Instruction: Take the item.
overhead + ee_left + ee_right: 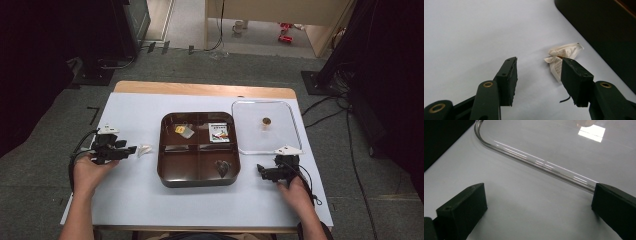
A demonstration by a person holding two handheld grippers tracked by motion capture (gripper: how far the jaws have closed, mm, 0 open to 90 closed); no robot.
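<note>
Sachet (562, 56) lies on the table, not yet in the brown tray (167, 175); left gripper (539, 75) spread beside it, right gripper (537, 207) spread, both empty.

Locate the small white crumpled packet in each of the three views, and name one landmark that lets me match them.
High view: the white packet lies on the white table cover, between the left gripper and the brown tray.
Left gripper view: right of centre, just beyond the right-hand jaw.
Right gripper view: not in it; the clear lid lies ahead.
Shared landmark: the white table cover.
</note>
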